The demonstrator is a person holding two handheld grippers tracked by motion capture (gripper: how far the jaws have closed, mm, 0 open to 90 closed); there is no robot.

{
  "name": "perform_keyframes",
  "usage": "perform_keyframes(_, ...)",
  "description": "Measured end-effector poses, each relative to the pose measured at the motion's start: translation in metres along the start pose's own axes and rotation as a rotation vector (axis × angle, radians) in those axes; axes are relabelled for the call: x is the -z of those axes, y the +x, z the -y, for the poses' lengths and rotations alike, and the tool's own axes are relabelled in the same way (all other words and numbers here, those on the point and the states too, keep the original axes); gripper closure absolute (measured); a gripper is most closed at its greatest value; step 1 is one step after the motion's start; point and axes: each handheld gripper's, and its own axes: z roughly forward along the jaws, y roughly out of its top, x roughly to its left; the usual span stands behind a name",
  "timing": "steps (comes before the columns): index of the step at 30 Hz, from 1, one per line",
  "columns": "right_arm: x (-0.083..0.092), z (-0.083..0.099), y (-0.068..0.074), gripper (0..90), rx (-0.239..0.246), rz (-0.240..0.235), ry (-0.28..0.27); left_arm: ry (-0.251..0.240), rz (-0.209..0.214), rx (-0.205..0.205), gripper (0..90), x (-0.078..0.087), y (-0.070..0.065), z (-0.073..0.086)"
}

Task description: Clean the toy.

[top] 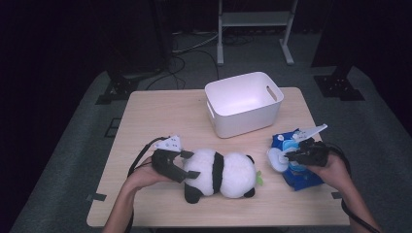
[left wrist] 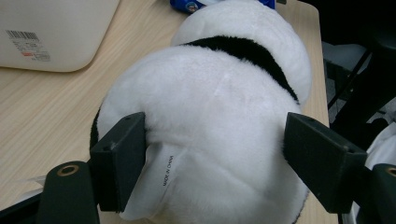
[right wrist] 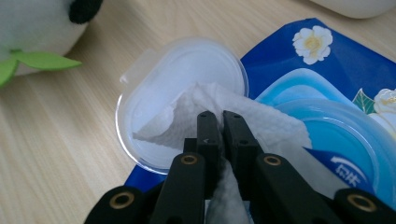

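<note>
the right gripper (right wrist: 219, 122) has its jaws pinched shut on a white wipe (right wrist: 233, 116) that sticks up out of the blue pack (right wrist: 322, 60). in the right gripper view the wipe runs from between the black jaws up to the middle of the frame, draped over the open clear lid (right wrist: 154, 93), which is folded toward the left of that frame. in the high view the pack (top: 303, 175) lies at the lower right of the table (top: 160, 111), under the right gripper (top: 300, 154). the left gripper (left wrist: 215, 154) stands wide around the rear of the panda (left wrist: 210, 93), both pads against the fur, so it seems to hold the toy. in the high view the panda (top: 221, 172) lies with its long axis left to right, head toward the pack, between the two hands. the relation that counts: the wipe comes straight up out of the pack's mouth, so i judge the pull should go up and away from the pack, and the panda, just left of it, is the near place to bring the wipe. the white bin (top: 243, 102) sits at upper centre, apart.
</note>
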Motion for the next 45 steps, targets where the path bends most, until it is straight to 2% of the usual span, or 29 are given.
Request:
perform_keyframes(11, 0.02, -0.001, -0.005, 85.6, -0.075, -0.057, -0.091, -0.003, 0.003, -0.002, 21.1, 0.0, 0.0, 0.002)
perform_keyframes(19, 0.034, -0.013, -0.004, 86.0, -0.083, -0.095, -0.155, -0.006, 0.006, 0.001, 20.9, 0.0, 0.001, 0.003)
perform_keyframes(24, 0.037, -0.02, 0.0, 86.0, -0.069, -0.105, -0.159, -0.008, 0.007, 0.004, 20.7, 0.0, 0.001, 0.004)
perform_keyframes(30, 0.039, -0.038, 0.014, 86.0, -0.036, -0.154, -0.184, -0.012, 0.01, 0.005, 20.5, 0.0, 0.002, 0.005)
perform_keyframes(37, 0.036, -0.063, 0.039, 86.0, 0.025, -0.25, -0.213, -0.015, 0.012, 0.005, 20.5, 0.0, 0.002, 0.005)
perform_keyframes(38, 0.036, -0.063, 0.039, 86.0, 0.025, -0.25, -0.213, -0.015, 0.012, 0.005, 20.4, 0.0, 0.002, 0.005)
perform_keyframes(39, 0.033, -0.071, 0.048, 85.9, 0.051, -0.28, -0.215, -0.013, 0.012, 0.002, 20.4, 0.0, 0.002, 0.006)
perform_keyframes(42, 0.029, -0.077, 0.056, 85.9, 0.066, -0.305, -0.211, -0.014, 0.011, 0.0, 20.1, 0.0, 0.002, 0.006)
perform_keyframes(43, 0.023, -0.084, 0.065, 85.9, 0.084, -0.335, -0.203, -0.014, 0.011, -0.001, 20.1, 0.0, 0.002, 0.006)
perform_keyframes(45, 0.02, -0.087, 0.069, 85.9, 0.093, -0.35, -0.199, -0.013, 0.011, -0.002, 20.0, 0.0, 0.002, 0.006)
